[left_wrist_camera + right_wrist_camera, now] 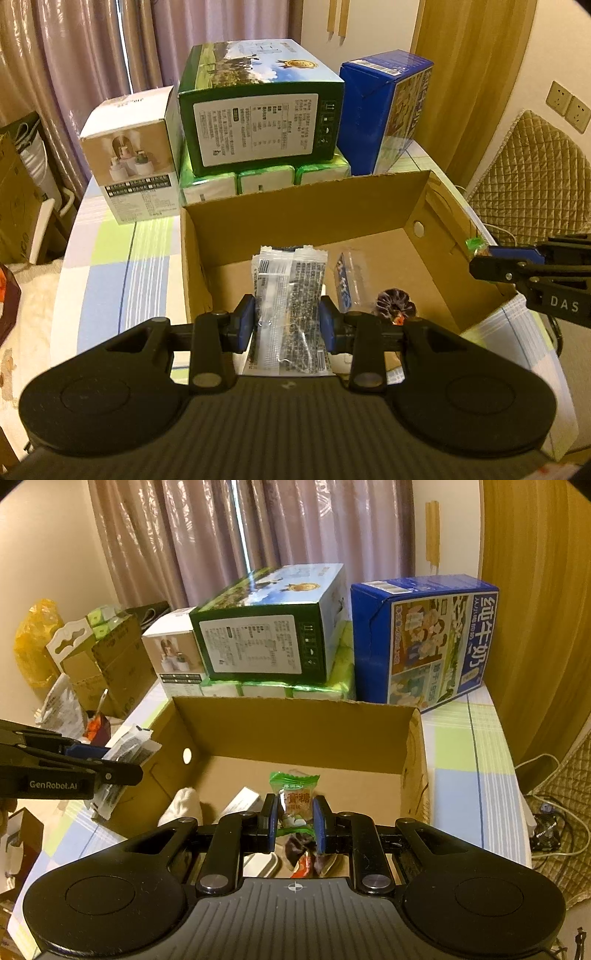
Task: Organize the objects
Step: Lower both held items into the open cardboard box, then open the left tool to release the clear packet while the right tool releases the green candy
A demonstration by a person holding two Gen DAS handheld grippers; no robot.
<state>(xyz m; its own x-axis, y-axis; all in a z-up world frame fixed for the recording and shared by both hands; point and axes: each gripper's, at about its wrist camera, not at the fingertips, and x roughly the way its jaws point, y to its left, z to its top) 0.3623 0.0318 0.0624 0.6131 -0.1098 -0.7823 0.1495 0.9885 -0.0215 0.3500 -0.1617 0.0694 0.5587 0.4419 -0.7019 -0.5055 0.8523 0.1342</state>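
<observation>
Cartons are crowding the table's far side: a green box (pixel 260 122) on tissue packs, a blue milk carton (pixel 424 642) beside it, just behind the open cardboard box (pixel 306 206). We are gripping a clear sachet (pixel 290 295) in our left gripper (pixel 287 325) and pinching a green-wrapped candy (pixel 294 794) in our right gripper (pixel 294 823), both above the cardboard box.

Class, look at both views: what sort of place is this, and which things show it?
Probably a room in a home: long curtains hang behind a table with a checked cloth, crowded with a milk carton box and tissue packs.
</observation>
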